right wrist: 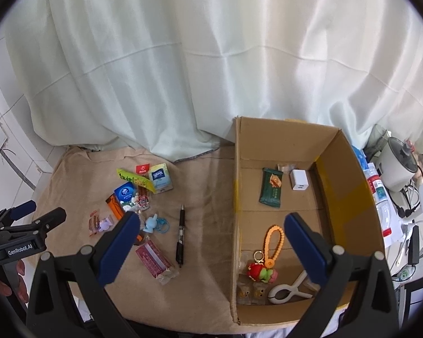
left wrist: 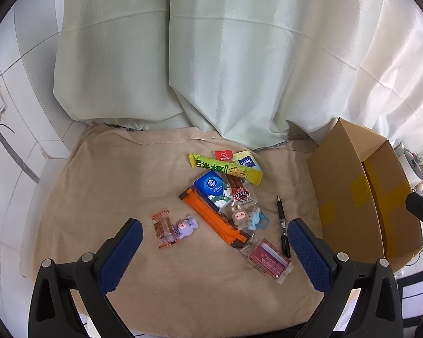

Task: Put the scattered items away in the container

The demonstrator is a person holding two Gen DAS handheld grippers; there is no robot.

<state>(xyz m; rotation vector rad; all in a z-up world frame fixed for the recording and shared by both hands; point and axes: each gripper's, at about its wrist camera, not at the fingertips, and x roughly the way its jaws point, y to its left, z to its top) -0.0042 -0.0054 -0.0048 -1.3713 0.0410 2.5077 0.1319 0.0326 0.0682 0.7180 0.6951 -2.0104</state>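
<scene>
Cardboard box (right wrist: 282,152) sits ahead of the right gripper's (right wrist: 211,219) spread, empty jaws, scattered items (left wrist: 225,197) lie ahead between the left gripper's (left wrist: 215,226) spread jaws, on beige cloth (left wrist: 112,186) below pale curtains (left wrist: 211,56).

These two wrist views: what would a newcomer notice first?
The open cardboard box on the right already holds a few things, among them a green snack bar and a white charger. Left of it, colourful packets, small toys and a black pen lie scattered on the beige cloth.
</scene>
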